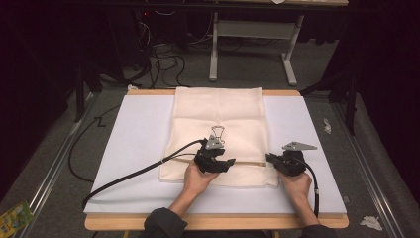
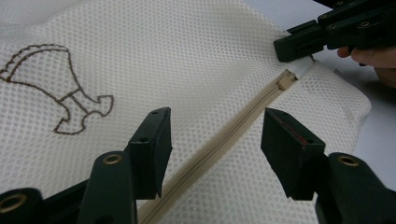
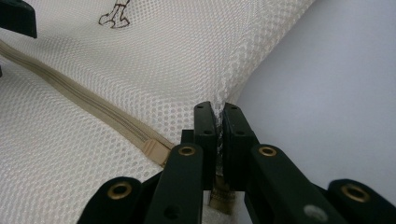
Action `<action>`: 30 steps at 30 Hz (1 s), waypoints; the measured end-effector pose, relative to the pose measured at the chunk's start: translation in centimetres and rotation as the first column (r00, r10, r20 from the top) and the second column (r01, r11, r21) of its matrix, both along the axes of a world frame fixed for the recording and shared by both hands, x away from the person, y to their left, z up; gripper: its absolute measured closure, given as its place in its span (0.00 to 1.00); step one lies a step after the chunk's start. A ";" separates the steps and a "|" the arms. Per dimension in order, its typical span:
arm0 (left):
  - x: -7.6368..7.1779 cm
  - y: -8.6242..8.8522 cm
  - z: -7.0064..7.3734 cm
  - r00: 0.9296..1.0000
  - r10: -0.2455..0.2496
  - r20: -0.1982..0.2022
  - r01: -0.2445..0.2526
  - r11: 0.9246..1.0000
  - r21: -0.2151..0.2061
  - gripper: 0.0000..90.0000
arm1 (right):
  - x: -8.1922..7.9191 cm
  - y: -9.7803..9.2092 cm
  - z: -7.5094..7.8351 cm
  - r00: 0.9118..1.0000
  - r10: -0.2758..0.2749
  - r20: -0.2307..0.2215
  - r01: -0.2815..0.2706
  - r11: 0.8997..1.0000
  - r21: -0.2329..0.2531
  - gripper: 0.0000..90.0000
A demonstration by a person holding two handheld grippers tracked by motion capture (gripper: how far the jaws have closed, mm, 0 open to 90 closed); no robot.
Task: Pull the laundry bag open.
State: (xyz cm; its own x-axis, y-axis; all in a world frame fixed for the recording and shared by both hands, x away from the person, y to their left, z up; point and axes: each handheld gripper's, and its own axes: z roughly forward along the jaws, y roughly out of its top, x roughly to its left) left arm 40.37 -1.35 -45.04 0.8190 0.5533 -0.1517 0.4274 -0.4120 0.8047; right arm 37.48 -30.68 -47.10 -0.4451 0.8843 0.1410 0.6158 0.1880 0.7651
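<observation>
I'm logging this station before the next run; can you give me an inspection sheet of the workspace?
Surface: white mat on a wooden table.
Job's things: cream mesh laundry bag lying flat, beige zipper closed along its near part.
Clutter: nothing seen on the mat.
Grippers: left gripper open, jaws either side of the zipper; right gripper shut on the bag's edge at the zipper end.
Cables: black cable trails off the mat's left.
Surroundings: paper scraps on grey floor, desk frame behind.
</observation>
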 end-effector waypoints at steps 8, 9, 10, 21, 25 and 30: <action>0.0 -1.4 -0.6 0.999 0.003 -0.054 -0.003 1.000 -0.006 0.51 | -0.1 -0.2 0.7 1.000 0.027 0.002 -0.027 1.000 0.008 0.97; -0.2 -1.7 -0.4 0.999 -0.010 -0.047 0.010 1.000 -0.001 0.51 | -0.1 -0.2 0.8 1.000 0.026 -0.003 -0.026 1.000 0.014 0.97; -0.2 -1.9 -0.3 0.999 -0.019 -0.050 0.018 1.000 -0.012 0.51 | -0.2 -0.3 0.9 1.000 0.028 -0.003 -0.028 1.000 0.014 0.97; -0.4 -4.0 -0.3 0.996 -0.043 -0.077 0.041 0.999 -0.021 0.55 | -0.3 -0.4 1.3 0.999 0.045 -0.002 -0.045 0.999 0.030 0.97; -0.5 -4.4 -0.5 0.994 -0.046 -0.095 0.040 0.998 -0.057 0.56 | -0.4 -0.3 1.7 0.999 0.048 -0.005 -0.048 0.998 0.034 0.97; -0.4 -4.6 -0.7 0.993 -0.042 -0.107 0.037 0.998 -0.056 0.60 | -0.4 -0.2 1.8 0.998 0.056 -0.004 -0.056 0.998 0.030 0.97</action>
